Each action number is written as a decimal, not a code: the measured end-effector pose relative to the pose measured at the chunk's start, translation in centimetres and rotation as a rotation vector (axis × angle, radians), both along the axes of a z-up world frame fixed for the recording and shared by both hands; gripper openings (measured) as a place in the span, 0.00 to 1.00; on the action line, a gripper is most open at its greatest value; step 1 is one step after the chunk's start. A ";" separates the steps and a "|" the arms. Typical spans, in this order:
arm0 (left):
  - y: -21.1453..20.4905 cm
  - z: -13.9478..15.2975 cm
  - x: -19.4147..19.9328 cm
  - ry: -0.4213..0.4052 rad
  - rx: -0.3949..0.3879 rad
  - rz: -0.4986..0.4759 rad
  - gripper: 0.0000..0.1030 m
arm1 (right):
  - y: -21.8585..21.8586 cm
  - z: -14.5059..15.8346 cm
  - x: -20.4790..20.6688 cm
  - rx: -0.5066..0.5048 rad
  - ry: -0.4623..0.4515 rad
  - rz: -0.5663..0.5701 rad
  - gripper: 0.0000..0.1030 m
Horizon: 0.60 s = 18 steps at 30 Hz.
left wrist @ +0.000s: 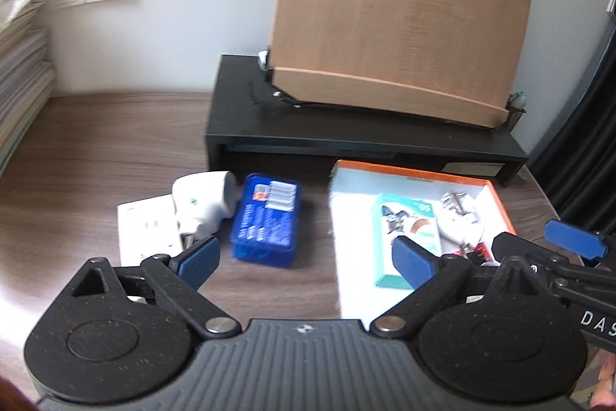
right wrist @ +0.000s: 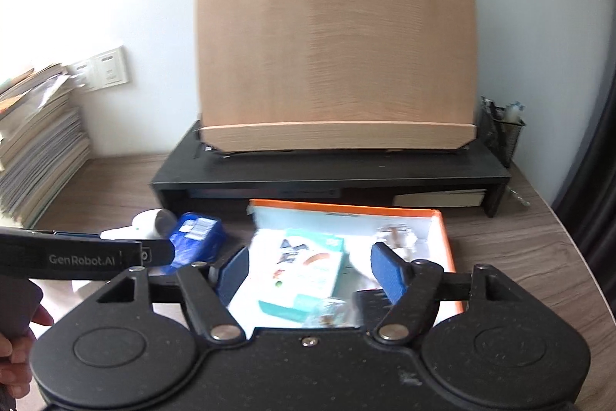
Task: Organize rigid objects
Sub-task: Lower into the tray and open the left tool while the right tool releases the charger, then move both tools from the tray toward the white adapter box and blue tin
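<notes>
Left gripper: fingers spread wide, holding nothing, above the dark wood-grain desk.
White plastic handheld device: on desk, left of blue box, touching it.
Blue rectangular plastic box: flat on desk, beside tray.
Orange-rimmed white cardboard tray: holds teal-and-white carton.
Right gripper: fingers wide apart, empty, over tray.

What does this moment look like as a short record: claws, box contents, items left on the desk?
left claw: open, empty, over the desk
right claw: open, empty, over the box
orange box: holds a teal carton and a clear packet
outside box: blue case, white plug adapter, white card
behind: wooden board on black stand
</notes>
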<state>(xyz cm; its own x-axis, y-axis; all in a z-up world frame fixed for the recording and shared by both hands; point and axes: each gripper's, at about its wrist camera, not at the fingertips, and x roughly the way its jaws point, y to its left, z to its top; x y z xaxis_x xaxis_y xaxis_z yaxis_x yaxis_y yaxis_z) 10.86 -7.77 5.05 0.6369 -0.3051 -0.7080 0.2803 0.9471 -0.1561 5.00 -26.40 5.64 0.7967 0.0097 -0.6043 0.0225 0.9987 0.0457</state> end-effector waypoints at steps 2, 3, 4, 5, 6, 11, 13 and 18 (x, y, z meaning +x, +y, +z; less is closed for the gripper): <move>1.0 0.1 -0.5 -0.002 0.007 0.020 0.96 | 1.1 0.0 -0.1 -0.004 0.003 0.022 0.82; 1.5 0.1 -0.7 -0.001 0.013 0.032 0.96 | 1.6 0.0 -0.2 -0.005 0.005 0.032 0.82; 2.1 0.2 -0.9 0.000 0.018 0.046 0.96 | 2.2 -0.1 -0.3 -0.006 0.009 0.045 0.82; 2.6 0.2 -1.1 0.000 0.018 0.056 0.96 | 2.7 -0.1 -0.3 -0.005 0.011 0.057 0.82; 3.1 0.3 -1.3 0.000 0.017 0.066 0.96 | 3.1 -0.2 -0.3 -0.005 0.013 0.066 0.82; 4.9 0.4 -1.8 0.001 0.025 0.109 0.96 | 5.1 -0.2 -0.6 0.000 0.020 0.107 0.83; 5.5 0.4 -2.1 0.000 0.027 0.123 0.96 | 5.8 -0.2 -0.7 0.000 0.019 0.120 0.83; 6.8 0.4 -2.5 -0.003 0.027 0.141 0.96 | 7.1 0.0 -0.7 -0.001 0.015 0.143 0.83</move>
<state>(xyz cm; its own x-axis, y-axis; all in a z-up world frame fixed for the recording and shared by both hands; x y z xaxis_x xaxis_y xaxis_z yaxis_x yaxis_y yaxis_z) 8.34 -1.00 5.49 0.6741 -0.1930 -0.7130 0.1440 0.9811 -0.1294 4.30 -19.33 5.61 0.7782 0.1226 -0.6159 -0.1198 0.9917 0.0459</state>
